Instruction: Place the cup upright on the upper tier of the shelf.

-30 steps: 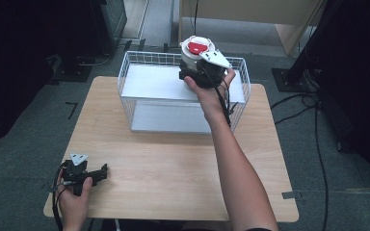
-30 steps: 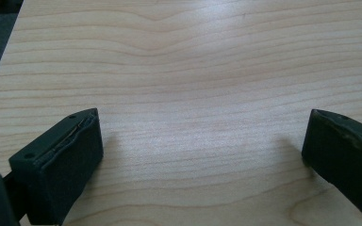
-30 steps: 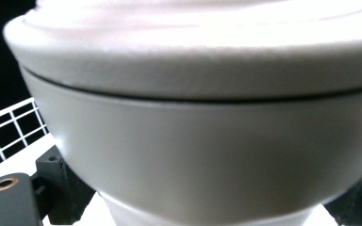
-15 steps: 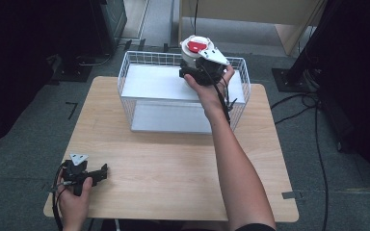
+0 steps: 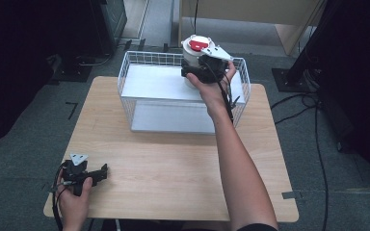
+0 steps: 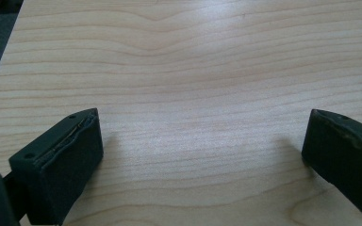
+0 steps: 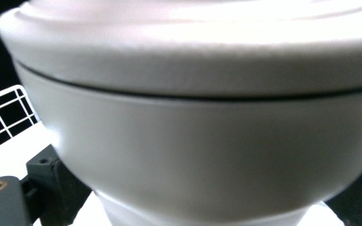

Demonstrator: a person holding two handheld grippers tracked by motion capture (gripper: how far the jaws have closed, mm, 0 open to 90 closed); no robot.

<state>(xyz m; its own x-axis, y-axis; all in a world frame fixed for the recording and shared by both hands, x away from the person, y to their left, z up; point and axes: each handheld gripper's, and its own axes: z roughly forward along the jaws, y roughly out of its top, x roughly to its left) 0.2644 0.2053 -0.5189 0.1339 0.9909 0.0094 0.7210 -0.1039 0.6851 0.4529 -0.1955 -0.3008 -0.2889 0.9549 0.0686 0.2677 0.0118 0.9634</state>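
up top, right gripper [image 5: 196, 72] pinching white container [image 5: 194, 50] above basket [image 5: 125, 77] rim; left gripper [image 5: 103, 172] spread.

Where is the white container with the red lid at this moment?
In the high view, the white container is held by the right gripper over the far right part of the wire basket.

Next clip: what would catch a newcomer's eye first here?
The white container with a red-marked lid, clamped in the right hand-held gripper above the far right of the white wire basket. Then the left hand-held gripper, open, low over the wooden table's near left corner.
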